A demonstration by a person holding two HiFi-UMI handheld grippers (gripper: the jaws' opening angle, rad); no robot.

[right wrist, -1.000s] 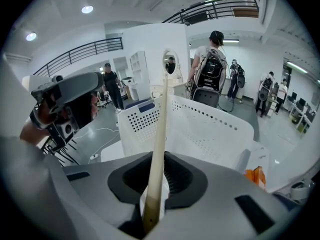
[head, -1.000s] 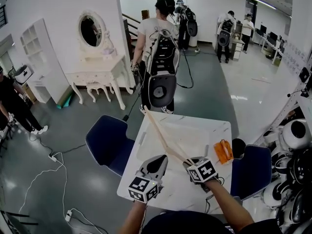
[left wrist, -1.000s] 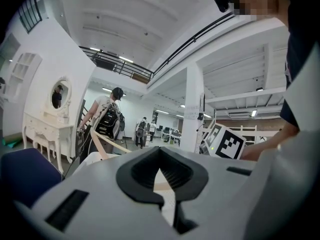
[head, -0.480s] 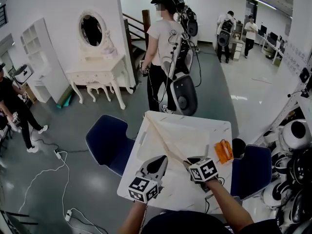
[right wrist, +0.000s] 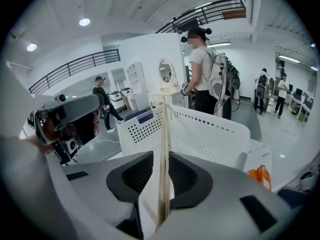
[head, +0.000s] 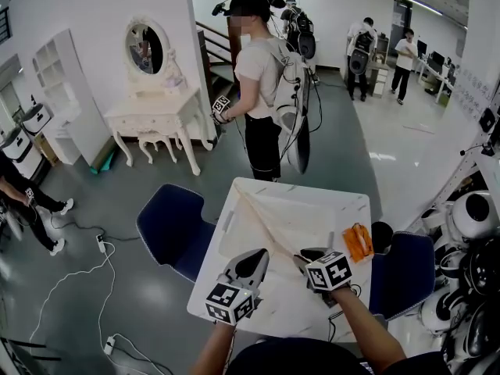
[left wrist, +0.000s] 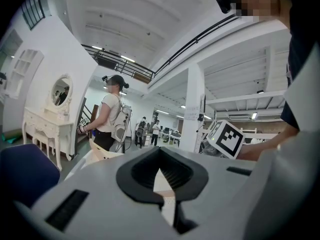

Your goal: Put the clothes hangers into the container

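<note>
- Blue chair (head: pixel 170 229): stood just beside the table's left edge.
- Left gripper (head: pixel 251 261): was positioned over the near left part of the white table (head: pixel 289 311). In the left gripper view, the left gripper (left wrist: pixel 161 171) had its jaws drawn together, leaving only a narrow slit. Nothing was gripped between them, and only the pale tabletop showed through the slit.
- Container (head: pixel 226 223): a white perforated basket that stood on the far half of the table, ahead of both grippers. The right gripper view showed its hole-patterned wall (right wrist: pixel 210 131) directly beyond the jaws.
- Clothes hanger (head: pixel 266 223): pale wood, it extended from the right gripper diagonally across the container's opening toward the far left corner. Whether it rested on the container's floor could not be determined.
- Right gripper (head: pixel 303 262): was located at the container's near right side. In the right gripper view, the right gripper (right wrist: pixel 162 184) was clamped on the clothes hanger (right wrist: pixel 163 149), which was seen edge-on as a thin strip pressed between the two pads.
- Orange item (head: pixel 358 244): lay on the table to the right of the container, apart from it, and was also visible at the right of the right gripper view (right wrist: pixel 259 176).
- Second blue chair (head: pixel 405 272): stood at the table's right edge.
- Person (head: pixel 262 84): stood on the floor beyond the table's far side.
</note>
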